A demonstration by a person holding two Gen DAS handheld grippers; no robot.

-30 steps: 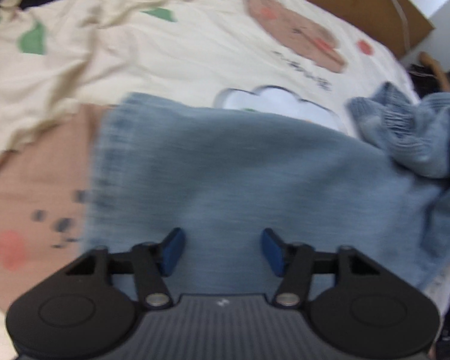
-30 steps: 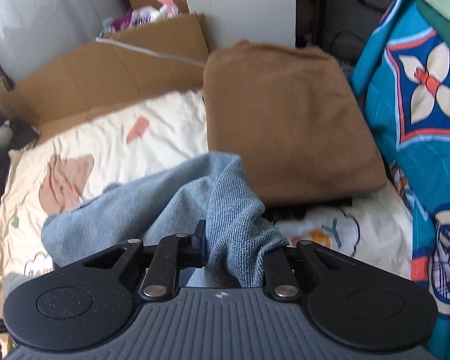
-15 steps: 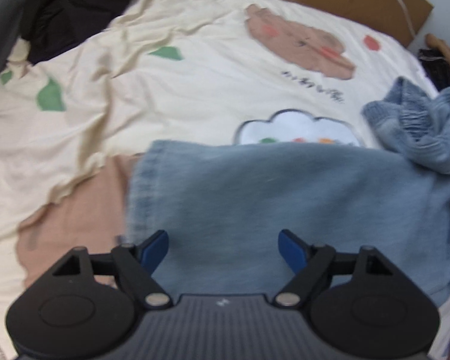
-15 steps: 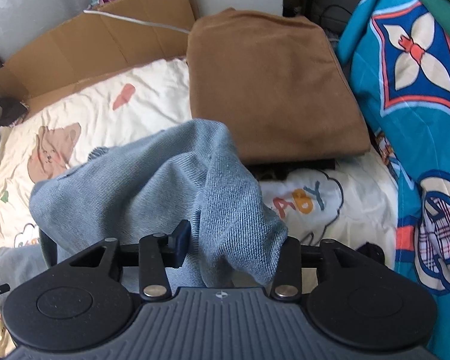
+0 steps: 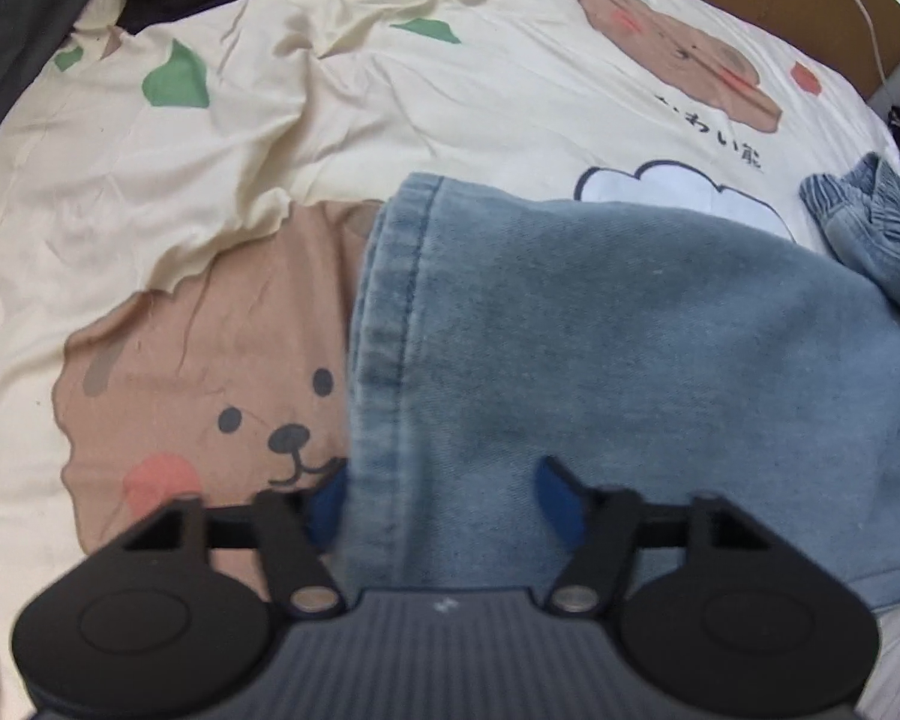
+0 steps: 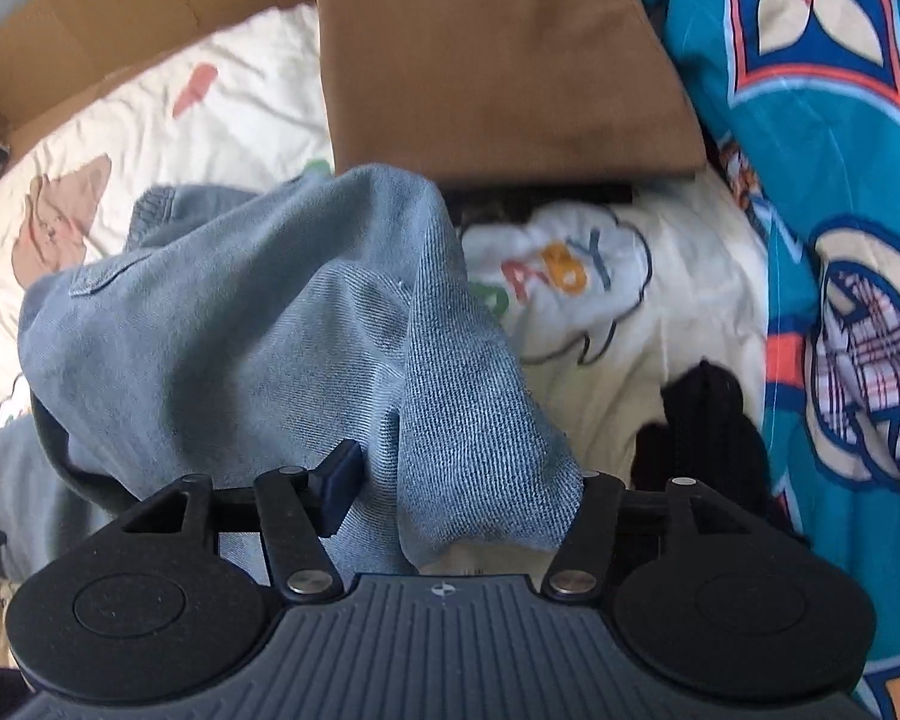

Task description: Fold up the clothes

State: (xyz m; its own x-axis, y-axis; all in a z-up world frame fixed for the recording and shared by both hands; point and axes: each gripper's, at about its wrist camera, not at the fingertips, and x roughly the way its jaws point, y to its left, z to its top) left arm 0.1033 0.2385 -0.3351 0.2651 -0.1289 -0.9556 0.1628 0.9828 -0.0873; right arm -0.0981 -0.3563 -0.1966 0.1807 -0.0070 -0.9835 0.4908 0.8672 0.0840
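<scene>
The jeans [image 5: 600,330] lay rumpled on the bedsheet [image 5: 390,90], folding barely begun. Left gripper [image 5: 444,498] was closing around the hem; right gripper [image 6: 462,480] was opening off bunched denim.

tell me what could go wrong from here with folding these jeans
The right tool is opening with a bunched ridge of the jeans between its pads, so the fold may slump crooked once released. The left tool is closing over the hem; it might catch only the top layer, or snag the bear-print sheet beneath. The folded brown cloth lies close behind and could be nudged.
</scene>
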